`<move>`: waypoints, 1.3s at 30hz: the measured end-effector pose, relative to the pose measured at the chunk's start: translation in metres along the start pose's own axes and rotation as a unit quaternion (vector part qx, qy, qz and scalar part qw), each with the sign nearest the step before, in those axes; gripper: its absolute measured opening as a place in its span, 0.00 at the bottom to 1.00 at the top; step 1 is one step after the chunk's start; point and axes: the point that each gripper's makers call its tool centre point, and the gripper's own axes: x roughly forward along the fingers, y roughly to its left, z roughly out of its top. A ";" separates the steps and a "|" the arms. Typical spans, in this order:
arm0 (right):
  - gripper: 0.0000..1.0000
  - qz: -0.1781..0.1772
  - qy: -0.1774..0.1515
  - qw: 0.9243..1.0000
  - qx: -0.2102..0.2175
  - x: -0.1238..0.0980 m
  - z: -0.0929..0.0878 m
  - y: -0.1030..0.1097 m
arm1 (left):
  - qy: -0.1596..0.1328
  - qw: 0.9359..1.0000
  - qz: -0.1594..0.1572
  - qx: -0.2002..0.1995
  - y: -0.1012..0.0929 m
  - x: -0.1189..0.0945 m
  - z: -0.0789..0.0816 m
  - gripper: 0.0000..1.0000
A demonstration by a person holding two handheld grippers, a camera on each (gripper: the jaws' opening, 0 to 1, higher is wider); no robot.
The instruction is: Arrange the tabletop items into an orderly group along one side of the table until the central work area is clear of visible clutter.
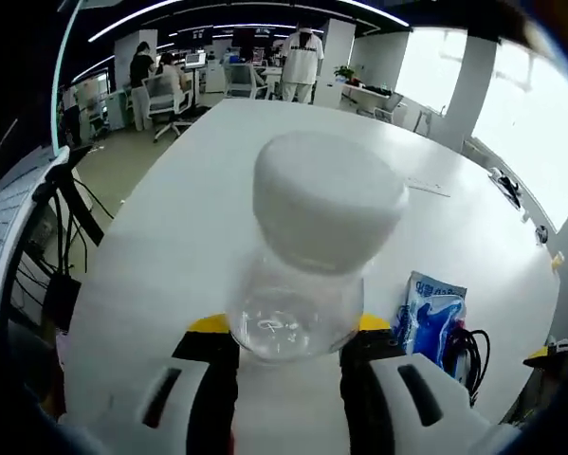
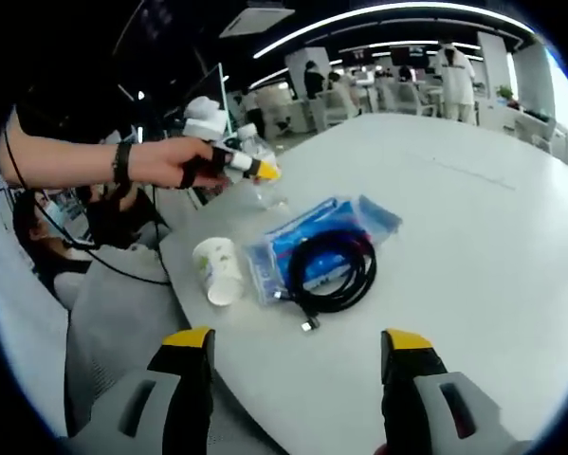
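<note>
The left gripper (image 1: 288,355) has its jaws clamped on a clear plastic bottle (image 1: 302,284) with a broad white cap (image 1: 326,194), gripping it low on the body and holding it up above the white table (image 1: 170,246); in the right gripper view the same bottle sits in the gripper held by the person's left hand (image 2: 174,161), out over the table's edge. This looks like the carrying step, with the bottle lifted and not yet set down in the group. The right gripper (image 2: 298,365) hangs with its jaws wide apart and nothing between them, facing the rest of the clutter near the table edge: a blue plastic packet (image 2: 307,242), glossy and crinkled, a coil of black cable (image 2: 331,270) lying on top of it, and a white paper cup (image 2: 217,270) tipped on its side just beside them. I'd say the next move calls for standing the bottle upright close to these three, releasing gently since its smooth, light body could tip easily.
</note>
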 end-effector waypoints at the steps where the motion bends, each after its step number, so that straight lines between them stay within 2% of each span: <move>1: 0.73 0.000 0.001 1.000 0.001 0.000 -0.001 0.000 | -0.002 1.000 0.000 -0.004 0.002 0.003 0.002 0.41; 4: 0.73 0.000 0.006 1.000 0.003 0.000 -0.005 0.002 | -0.007 1.000 -0.002 -0.019 0.005 0.006 0.006 0.41; 13: 0.73 -0.001 0.007 1.000 0.013 0.001 -0.007 0.004 | -0.008 1.000 -0.008 -0.027 -0.002 -0.001 0.004 0.44; 19: 0.73 0.000 0.005 1.000 0.012 0.003 -0.004 0.005 | -0.016 0.999 -0.023 -0.040 -0.009 -0.007 0.007 0.51; 25: 0.73 0.001 0.002 1.000 0.010 0.003 -0.002 0.004 | -0.015 0.999 -0.028 -0.041 -0.009 -0.023 -0.004 0.52; 27: 0.73 0.002 0.002 1.000 0.011 0.003 -0.002 0.004 | -0.013 0.999 -0.027 -0.026 -0.008 -0.031 -0.009 0.53; 31: 0.73 0.006 0.005 1.000 0.007 0.003 -0.004 0.004 | -0.016 0.998 -0.020 0.066 -0.006 -0.054 -0.012 0.53; 39: 0.74 0.012 0.010 1.000 0.003 0.002 -0.008 0.004 | -0.022 0.997 -0.021 0.073 0.010 -0.085 -0.020 0.52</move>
